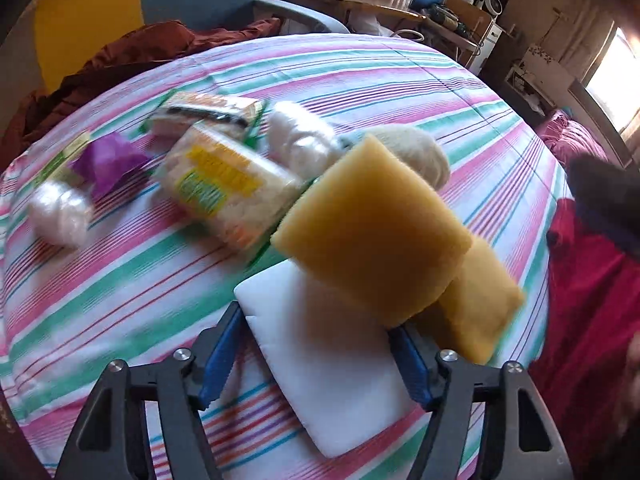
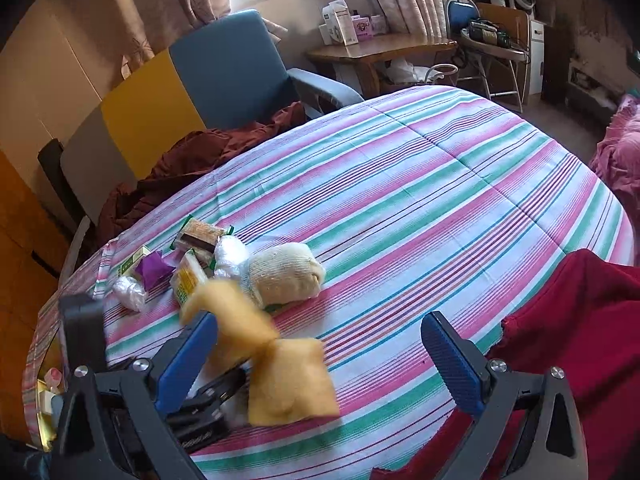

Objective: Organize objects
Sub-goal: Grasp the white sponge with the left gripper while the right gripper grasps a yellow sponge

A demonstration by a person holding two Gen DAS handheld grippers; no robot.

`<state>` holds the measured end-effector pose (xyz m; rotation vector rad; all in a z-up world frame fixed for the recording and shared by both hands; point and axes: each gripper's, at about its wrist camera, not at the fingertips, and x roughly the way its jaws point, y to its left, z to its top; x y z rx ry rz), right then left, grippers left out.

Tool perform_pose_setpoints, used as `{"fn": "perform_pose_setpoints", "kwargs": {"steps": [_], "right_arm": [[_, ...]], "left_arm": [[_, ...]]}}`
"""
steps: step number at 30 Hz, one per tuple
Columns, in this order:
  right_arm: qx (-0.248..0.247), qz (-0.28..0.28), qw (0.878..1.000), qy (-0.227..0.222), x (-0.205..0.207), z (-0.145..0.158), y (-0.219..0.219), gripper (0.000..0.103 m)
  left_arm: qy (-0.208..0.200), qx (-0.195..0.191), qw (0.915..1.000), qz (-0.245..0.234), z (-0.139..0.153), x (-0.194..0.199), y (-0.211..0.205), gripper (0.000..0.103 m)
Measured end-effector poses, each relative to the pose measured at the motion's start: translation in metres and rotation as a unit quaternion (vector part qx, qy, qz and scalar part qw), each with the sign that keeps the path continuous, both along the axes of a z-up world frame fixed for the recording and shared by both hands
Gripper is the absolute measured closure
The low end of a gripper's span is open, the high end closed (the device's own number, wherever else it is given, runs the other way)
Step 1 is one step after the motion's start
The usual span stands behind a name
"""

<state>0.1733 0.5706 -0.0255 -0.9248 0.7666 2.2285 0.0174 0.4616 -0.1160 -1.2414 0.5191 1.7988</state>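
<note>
In the left wrist view a white foam block point(image 1: 340, 380) lies on the striped bedsheet point(image 1: 120, 300) between the blue pads of my left gripper point(image 1: 316, 360). The right pad is at the block's edge, the left pad stands a little off it, so the jaws are open around it. A yellow sponge point(image 1: 372, 232) leans on the block's far end, and a second yellow sponge point(image 1: 476, 300) lies to its right. In the right wrist view my right gripper point(image 2: 320, 360) hangs wide open above the sheet, with both yellow sponges point(image 2: 288, 384) blurred below it and nothing gripped.
Further back on the bed lie noodle packets point(image 1: 228, 184), plastic-wrapped white rolls point(image 1: 300, 140), a purple pouch point(image 1: 108, 160) and a cream cloth bundle point(image 2: 284, 276). A red cloth point(image 2: 580, 320) covers the bed's right side. A blue chair point(image 2: 236, 68) and a wooden table point(image 2: 380, 48) stand beyond.
</note>
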Motion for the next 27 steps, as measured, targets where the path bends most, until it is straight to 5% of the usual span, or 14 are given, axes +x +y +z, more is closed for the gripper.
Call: {"fn": "perform_pose_setpoints", "kwargs": {"steps": [13,20,27], "right_arm": [[0.025,0.141,0.99,0.014,-0.037,-0.003,-0.053,0.003],[-0.024,0.232,0.972,0.003,-0.072,-0.022,-0.101,0.017],[-0.05,0.24,0.969,-0.035,-0.102,-0.047,-0.112,0.018]], "left_arm": [[0.024,0.009,0.9996,0.01,0.005,-0.008,-0.111,0.035],[0.03,0.021,0.9993,0.011,0.003,-0.007,-0.12,0.035],[0.033,0.034,0.9988,0.015,0.002,-0.005,-0.121,0.034]]}}
